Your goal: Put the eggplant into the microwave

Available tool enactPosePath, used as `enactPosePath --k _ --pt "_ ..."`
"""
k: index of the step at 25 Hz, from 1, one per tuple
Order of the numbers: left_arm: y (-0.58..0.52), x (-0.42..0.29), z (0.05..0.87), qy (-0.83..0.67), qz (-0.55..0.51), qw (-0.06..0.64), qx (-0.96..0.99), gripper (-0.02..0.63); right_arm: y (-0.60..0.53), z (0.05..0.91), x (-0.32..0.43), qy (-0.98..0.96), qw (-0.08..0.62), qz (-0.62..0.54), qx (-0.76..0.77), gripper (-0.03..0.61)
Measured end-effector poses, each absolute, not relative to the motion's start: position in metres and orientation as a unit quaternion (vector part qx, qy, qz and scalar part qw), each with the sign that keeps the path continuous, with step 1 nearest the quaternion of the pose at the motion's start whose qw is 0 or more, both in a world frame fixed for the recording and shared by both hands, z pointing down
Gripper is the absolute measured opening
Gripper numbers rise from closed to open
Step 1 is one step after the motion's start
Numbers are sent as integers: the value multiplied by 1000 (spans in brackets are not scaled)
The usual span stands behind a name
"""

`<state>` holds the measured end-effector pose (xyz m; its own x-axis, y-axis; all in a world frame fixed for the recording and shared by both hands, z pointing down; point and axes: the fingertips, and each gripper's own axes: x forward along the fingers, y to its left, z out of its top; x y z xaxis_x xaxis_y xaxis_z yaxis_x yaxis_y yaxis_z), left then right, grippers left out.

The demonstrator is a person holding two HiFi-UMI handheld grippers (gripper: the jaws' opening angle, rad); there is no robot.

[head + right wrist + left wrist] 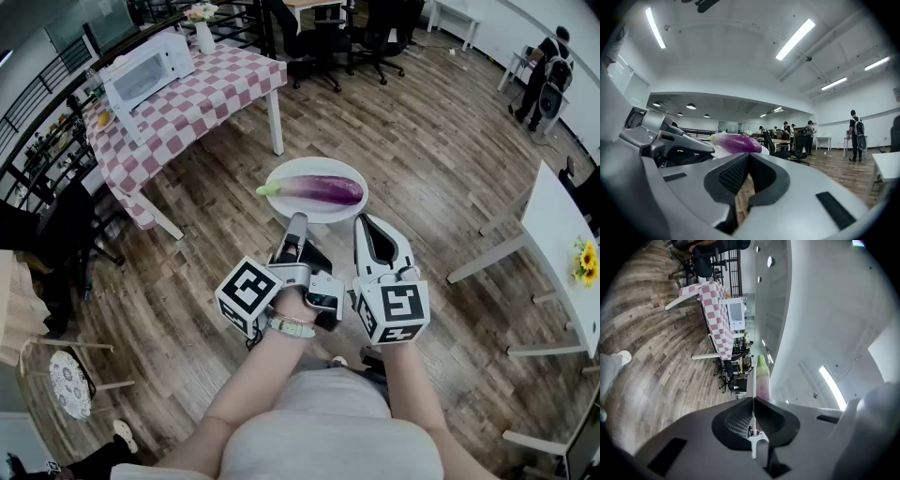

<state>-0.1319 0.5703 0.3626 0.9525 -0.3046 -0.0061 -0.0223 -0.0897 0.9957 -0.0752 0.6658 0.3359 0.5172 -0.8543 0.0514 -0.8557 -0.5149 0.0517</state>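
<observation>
Eggplant (pixel 316 190) lying on white plate (pixel 281 178) above wood floor. Left gripper (pixel 297 220) clamping plate's near rim. Right gripper (pixel 361 222) hovering just beside plate, jaws together, empty. Microwave (pixel 145 70) sitting on checkered table (pixel 216 89), well apart.

Our right gripper (pixel 749 158) fills the bottom of the frame, jaw tips together with nothing between them; floor (pixel 740 201) shows through the slit below. Just above the tips we see the purple eggplant (pixel 737 143) lying on a white plate (pixel 764 150). The left gripper (pixel 707 146) reaches in from the left, its tip at the plate. A person (pixel 856 136) with a backpack stands far right.
</observation>
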Motion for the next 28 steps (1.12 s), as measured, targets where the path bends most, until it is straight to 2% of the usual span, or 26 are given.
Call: enactPosePath --k 19,28 --pt "538 -125 371 -116 -129 669 723 15 633 349 -69 -512 28 22 858 23" --pt "445 -103 370 -128 -138 677 712 15 534 344 -46 -530 36 27 847 23"
